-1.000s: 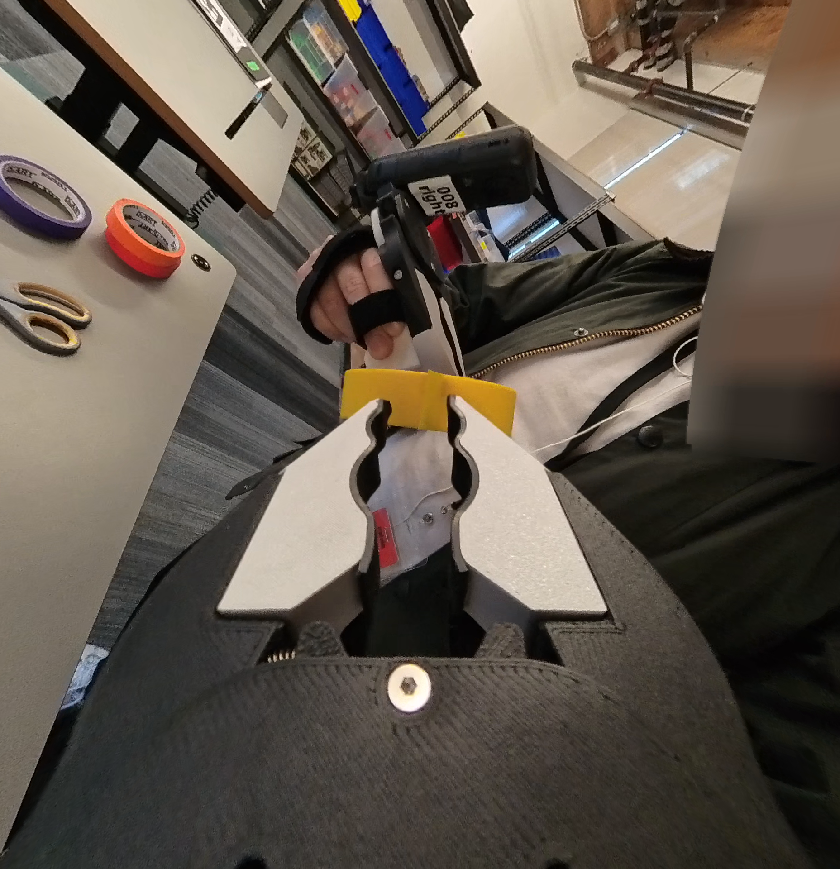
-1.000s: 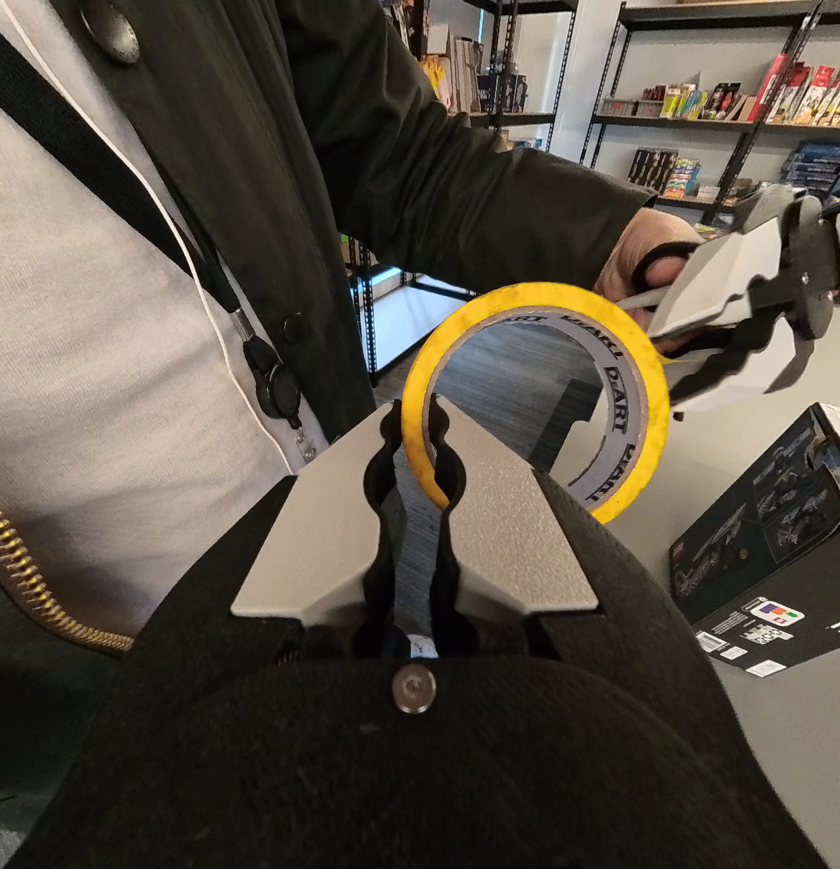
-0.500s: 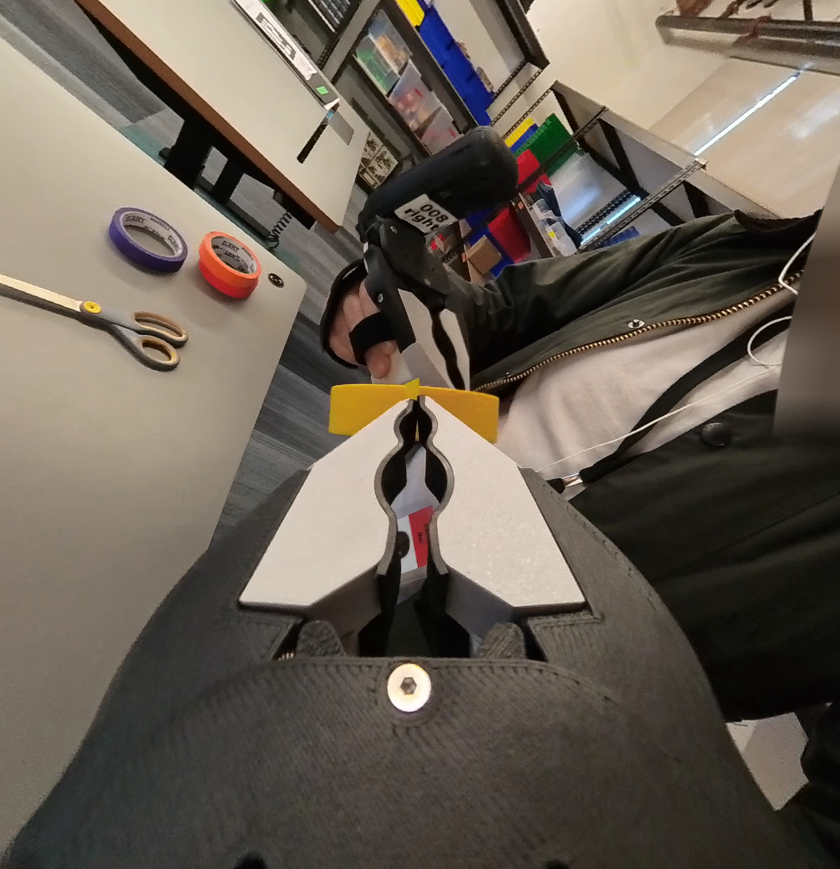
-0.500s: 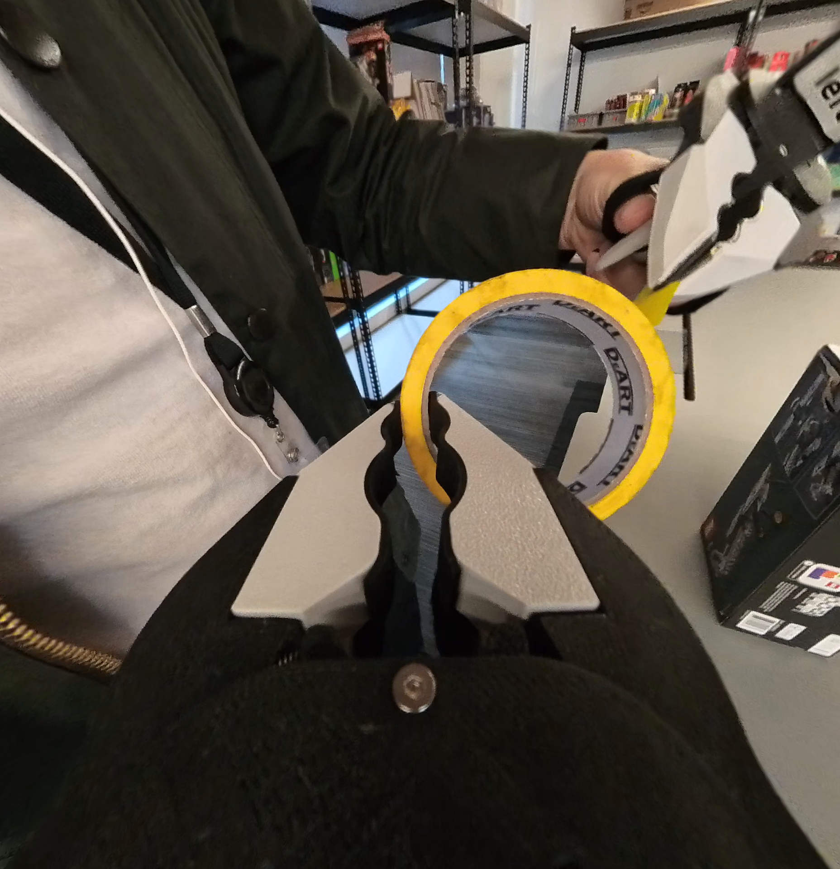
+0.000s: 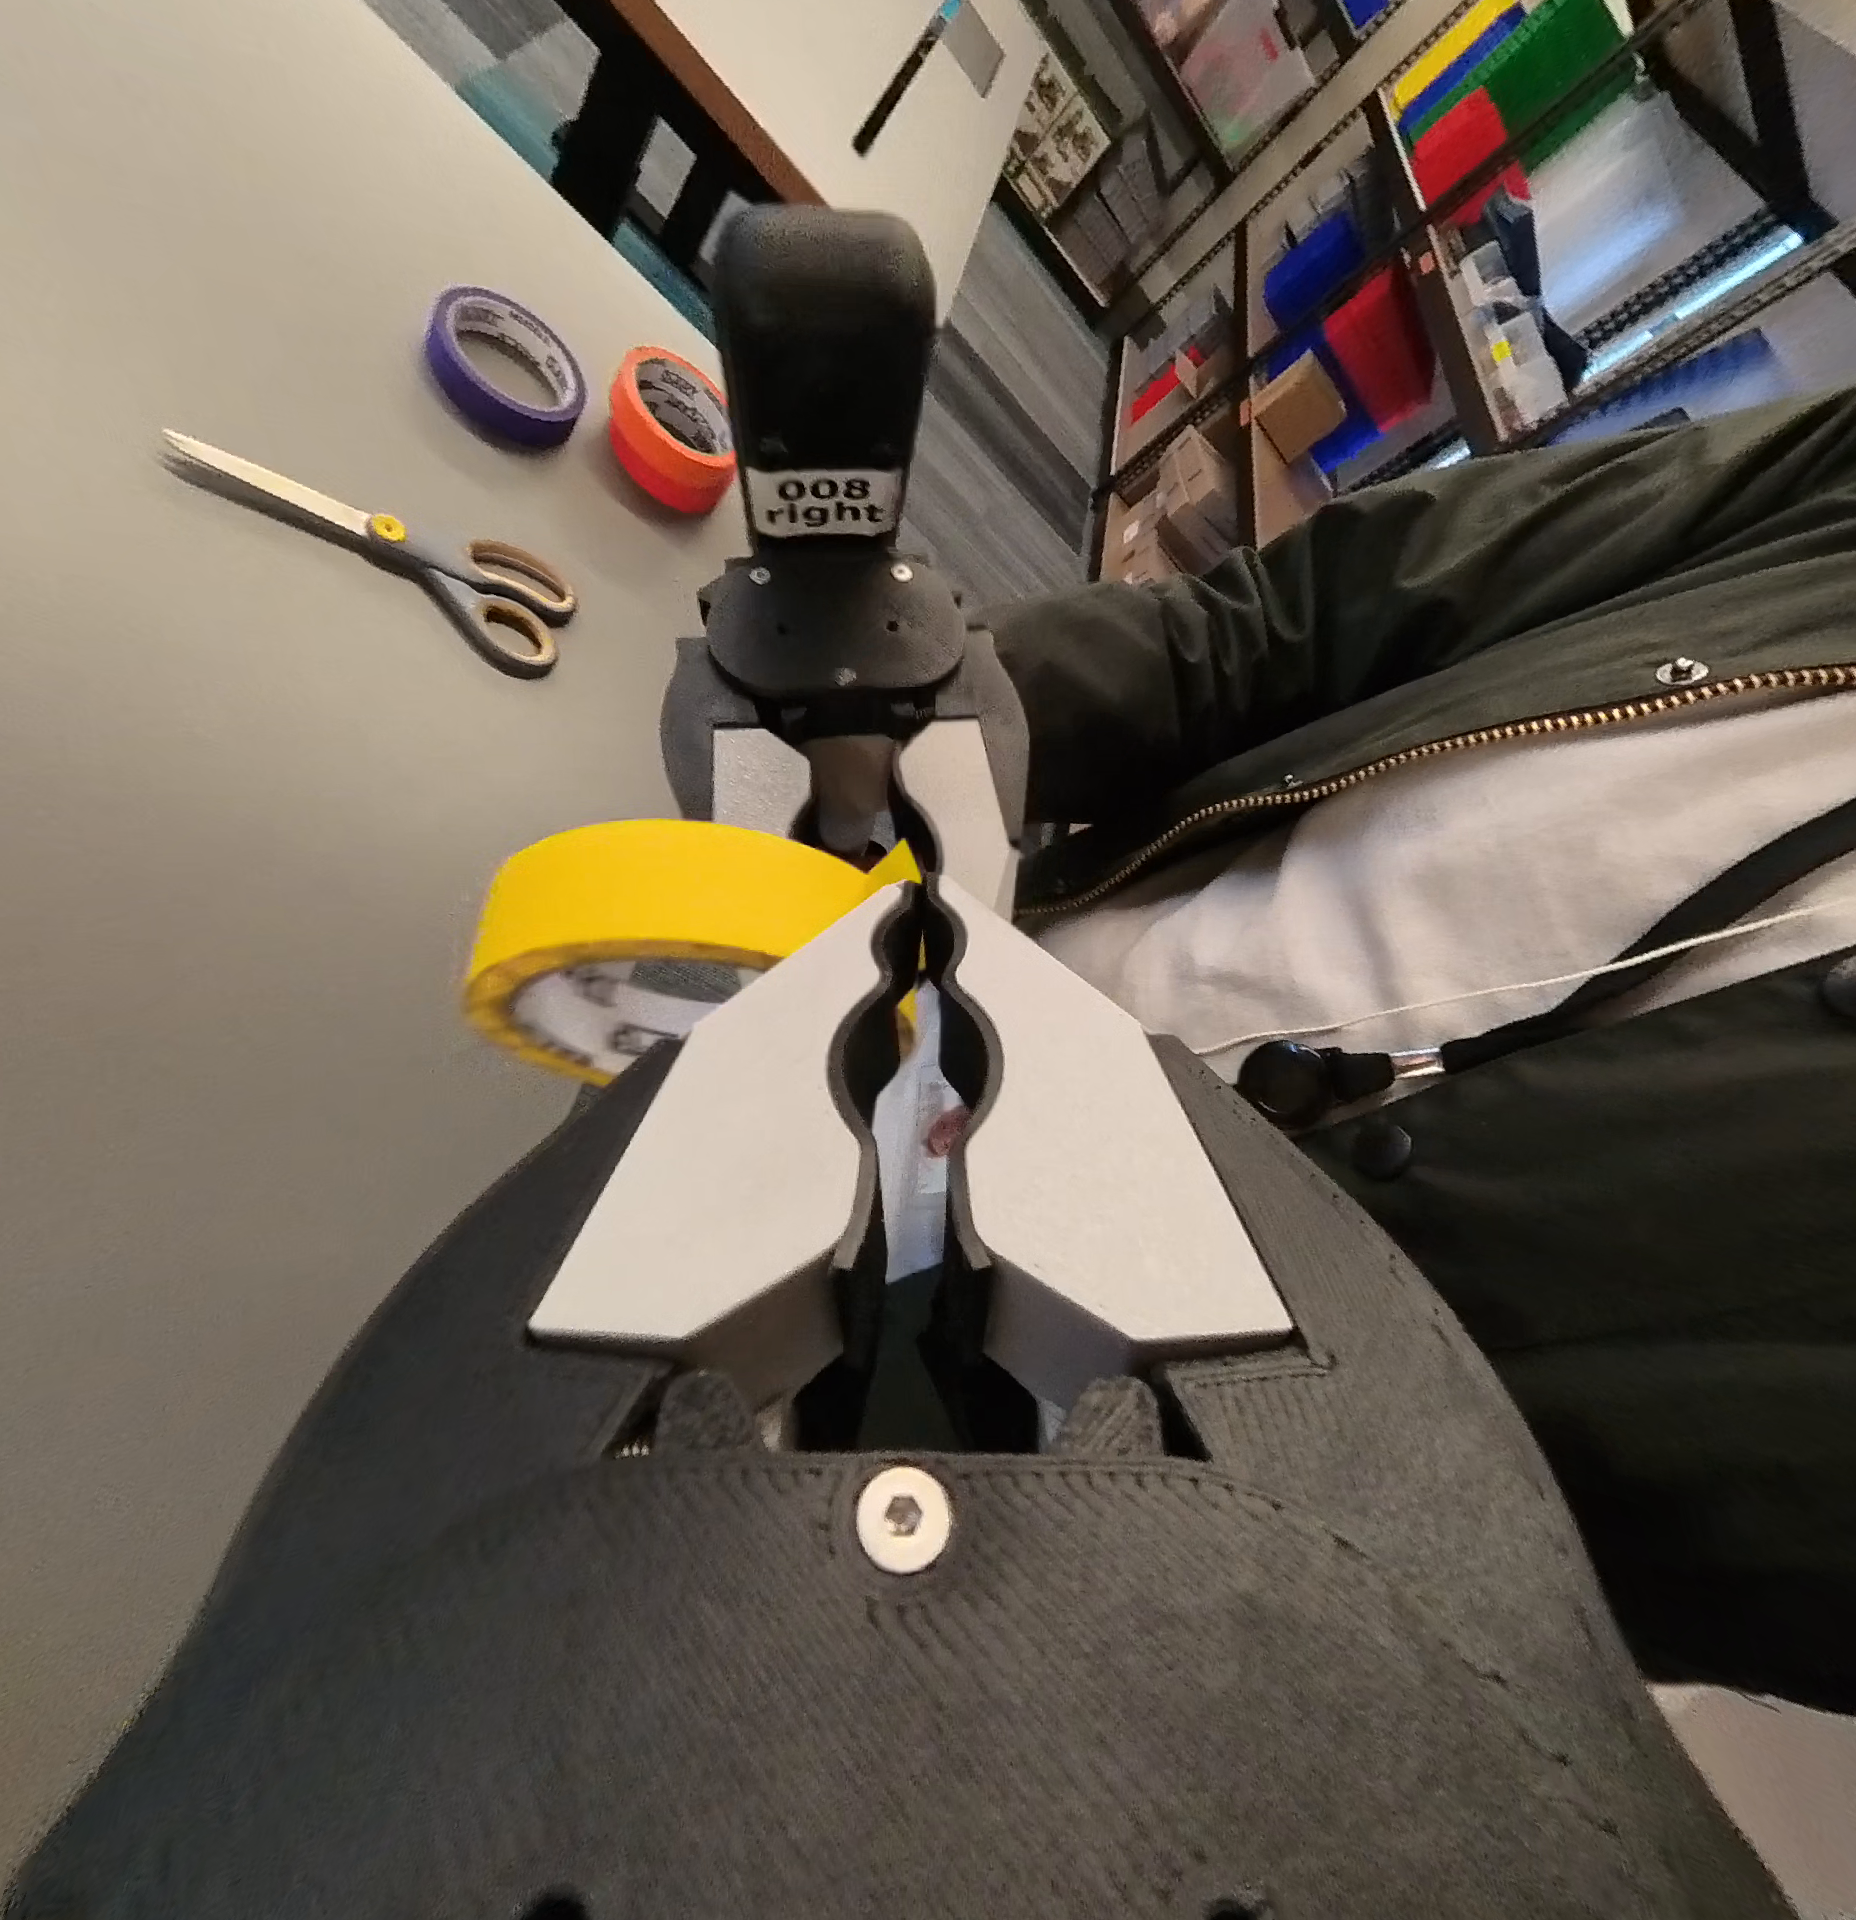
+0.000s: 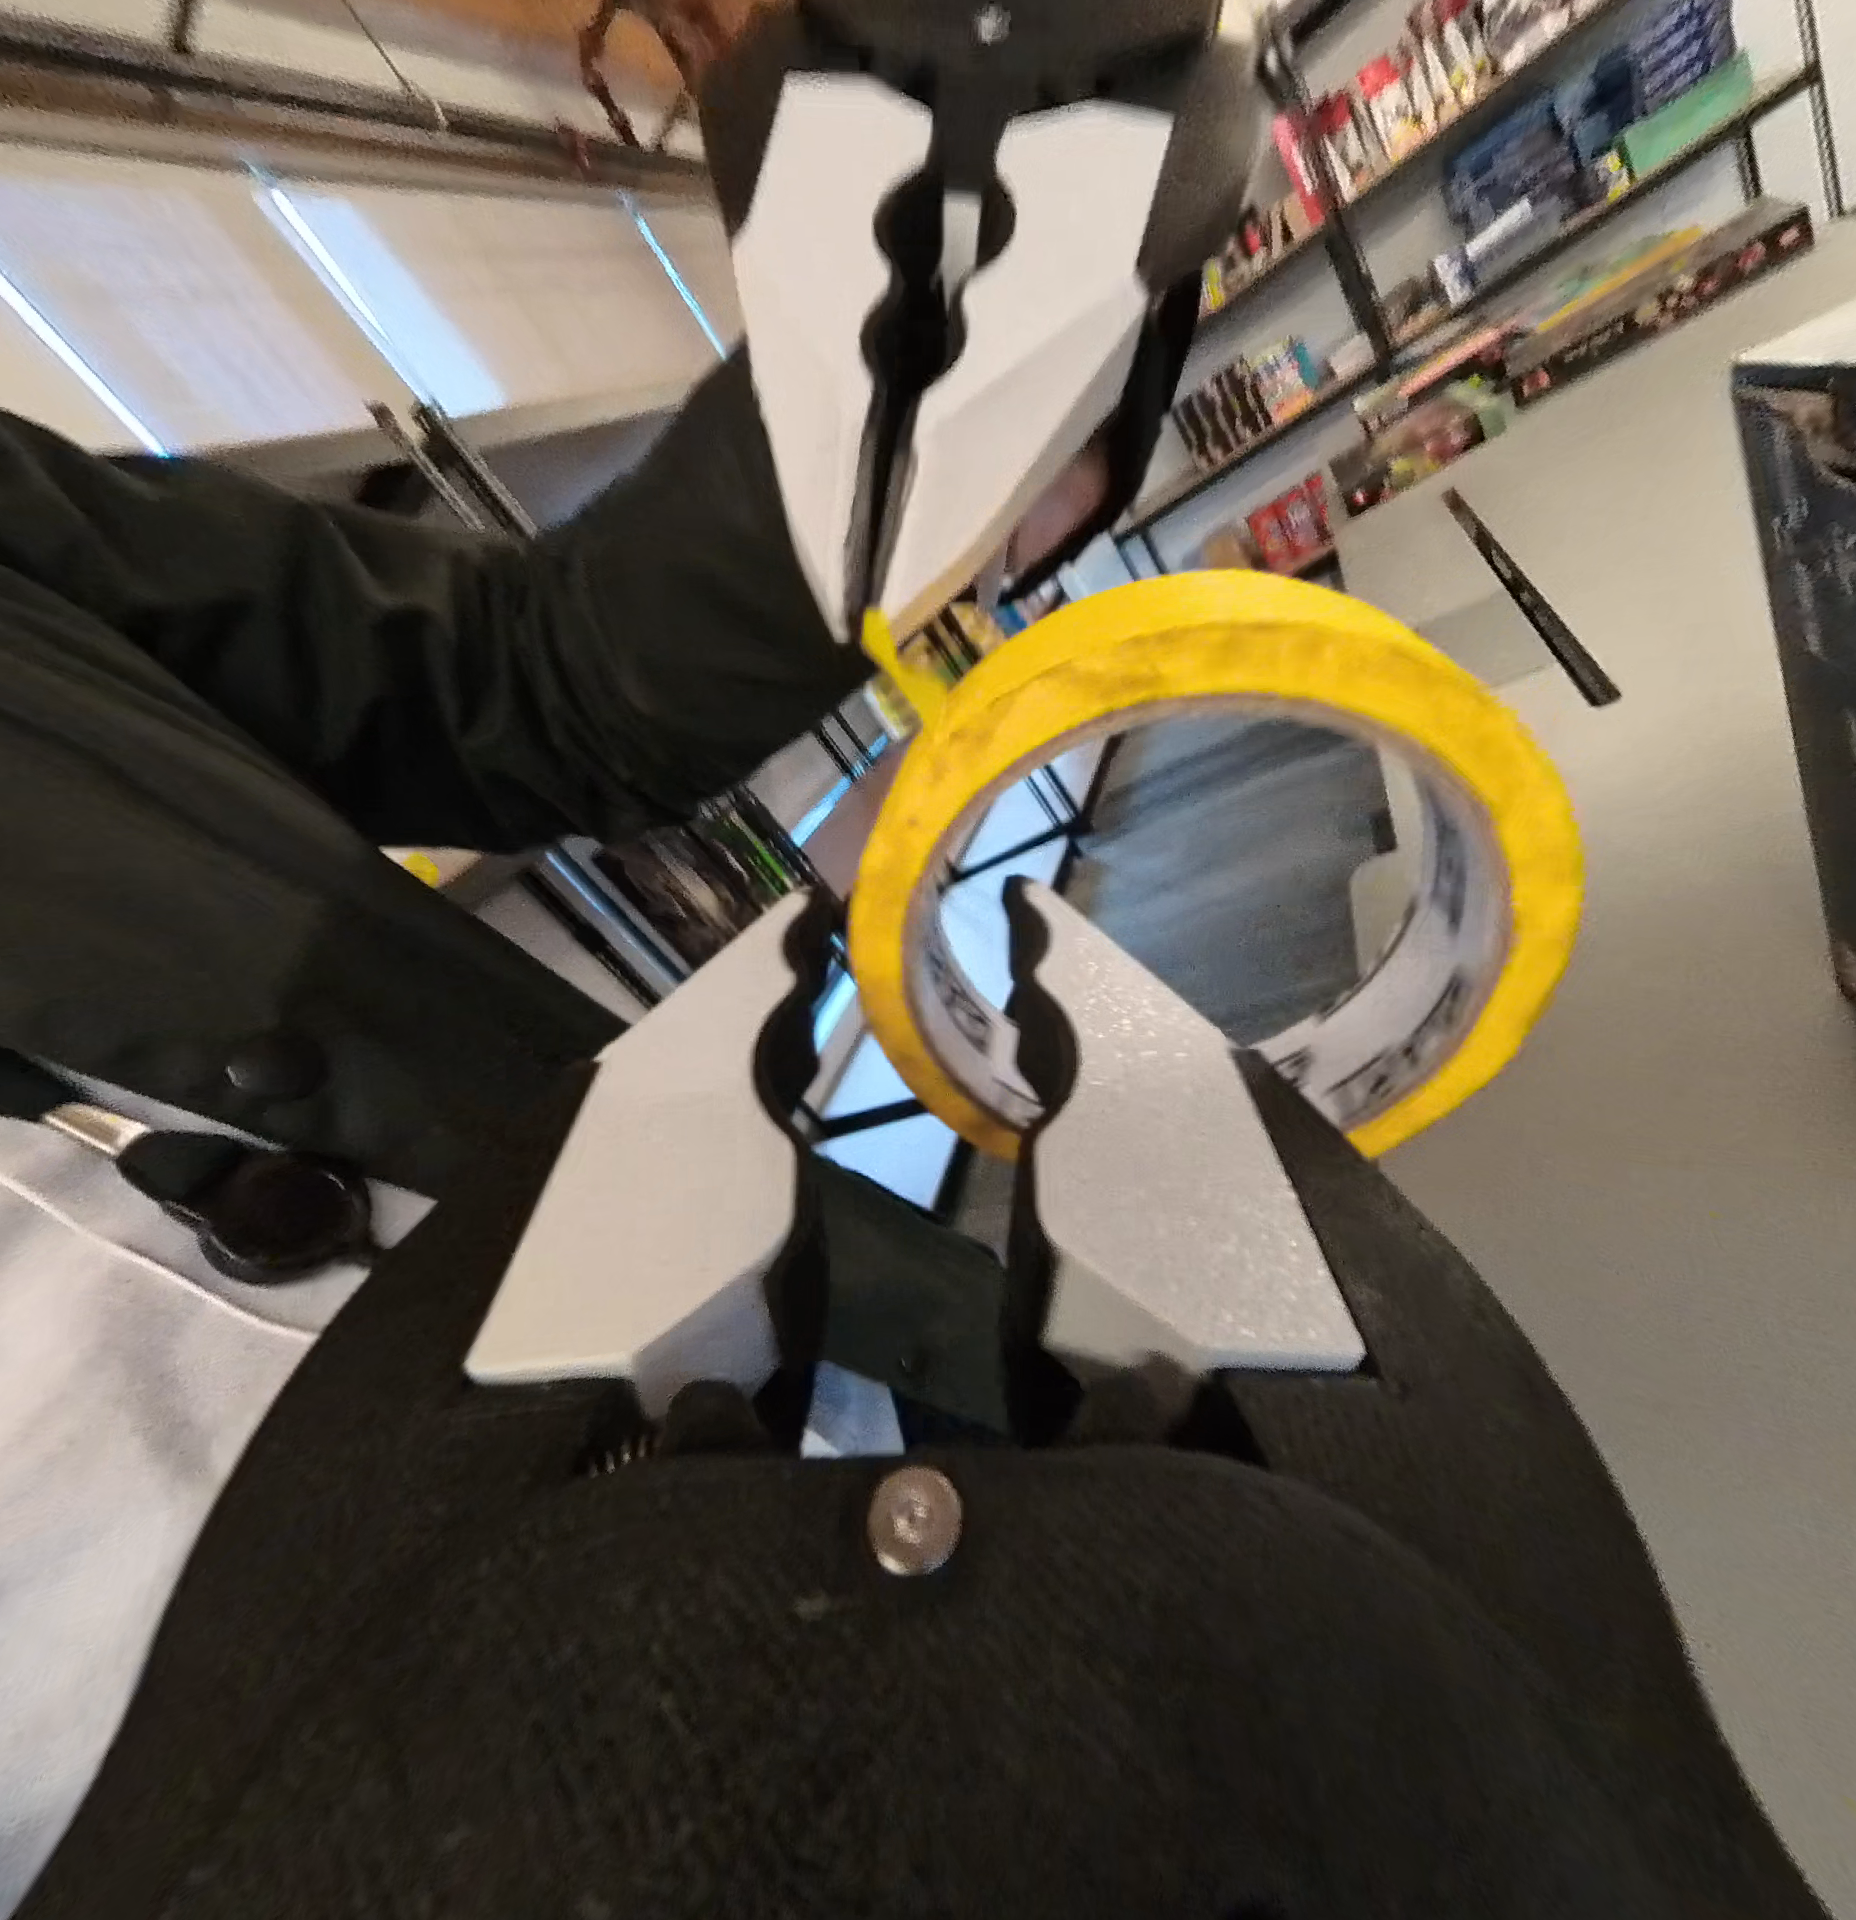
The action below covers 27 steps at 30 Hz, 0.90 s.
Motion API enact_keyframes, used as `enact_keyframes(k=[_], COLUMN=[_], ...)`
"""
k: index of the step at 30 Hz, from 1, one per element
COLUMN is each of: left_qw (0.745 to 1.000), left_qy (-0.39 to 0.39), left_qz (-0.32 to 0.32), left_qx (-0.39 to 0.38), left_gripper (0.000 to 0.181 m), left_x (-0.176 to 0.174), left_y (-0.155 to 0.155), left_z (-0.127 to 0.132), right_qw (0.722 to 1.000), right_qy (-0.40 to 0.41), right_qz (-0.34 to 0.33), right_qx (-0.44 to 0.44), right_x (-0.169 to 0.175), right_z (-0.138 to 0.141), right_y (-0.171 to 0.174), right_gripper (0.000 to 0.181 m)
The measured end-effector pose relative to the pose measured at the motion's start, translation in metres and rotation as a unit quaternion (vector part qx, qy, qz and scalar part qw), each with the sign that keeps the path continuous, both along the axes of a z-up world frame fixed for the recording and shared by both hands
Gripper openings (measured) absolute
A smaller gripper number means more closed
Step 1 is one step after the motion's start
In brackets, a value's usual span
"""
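left gripper [image 5: 919, 904] has its jaws closed to a thin slit, pinching the loose yellow tape end [image 5: 896, 864] right at its tips. right gripper [image 6: 908, 914] clenches the wall of the yellow roll [image 6: 1215, 862], one finger outside the ring and one inside the core.

the roll is held in the air above the grey table [image 5: 124, 831], tilted, with its open core facing partly down and to one side. the two grippers point at each other, tips almost meeting beside the roll.

as far as the views show, the tape end is already lifted off the roll and gripped, but only a short tab is free; no long strip is drawn out.

past the roll, on the table, lie scissors [image 5: 425, 561], a purple roll [image 5: 503, 364] and an orange roll [image 5: 666, 431], all well apart from it. a dark box [image 6: 1817, 675] stands on the table beside the roll.
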<state>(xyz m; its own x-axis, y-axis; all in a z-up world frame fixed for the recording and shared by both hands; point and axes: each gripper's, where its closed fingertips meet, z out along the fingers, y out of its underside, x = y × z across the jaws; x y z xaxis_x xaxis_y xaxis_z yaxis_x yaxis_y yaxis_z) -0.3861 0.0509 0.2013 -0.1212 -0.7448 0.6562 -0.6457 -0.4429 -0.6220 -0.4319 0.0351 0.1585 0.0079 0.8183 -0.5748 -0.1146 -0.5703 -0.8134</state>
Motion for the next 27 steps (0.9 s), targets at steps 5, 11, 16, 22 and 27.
enact_keyframes(k=[5, 11, 16, 22, 27], left_qw=[0.999, 0.994, 0.981, 0.947, 0.927], left_qy=[0.005, -0.008, -0.014, 0.019, 0.050], left_qz=[0.026, 0.036, 0.057, 0.076, 0.077], left_qx=[0.024, 0.106, 0.185, 0.312, 0.363], left_gripper=[0.000, 0.033, 0.022, 0.020, 0.030], left_x=[-0.008, -0.015, -0.013, -0.014, -0.015], left_y=[0.011, 0.019, 0.027, 0.039, 0.040], left_z=[-0.003, -0.004, -0.004, -0.012, -0.015], right_qw=[0.999, 0.995, 0.992, 0.988, 0.986], right_qy=[-0.018, -0.086, -0.100, -0.121, -0.137], right_qz=[0.024, 0.016, 0.001, -0.015, -0.022], right_qx=[-0.041, -0.057, -0.080, -0.093, -0.093], right_x=[0.002, 0.003, 0.007, 0.008, 0.008], right_z=[0.002, -0.001, -0.001, -0.003, -0.004], right_y=[-0.001, 0.004, 0.012, 0.019, 0.022], right_gripper=[0.010, 0.010, 0.010, 0.010, 0.010])
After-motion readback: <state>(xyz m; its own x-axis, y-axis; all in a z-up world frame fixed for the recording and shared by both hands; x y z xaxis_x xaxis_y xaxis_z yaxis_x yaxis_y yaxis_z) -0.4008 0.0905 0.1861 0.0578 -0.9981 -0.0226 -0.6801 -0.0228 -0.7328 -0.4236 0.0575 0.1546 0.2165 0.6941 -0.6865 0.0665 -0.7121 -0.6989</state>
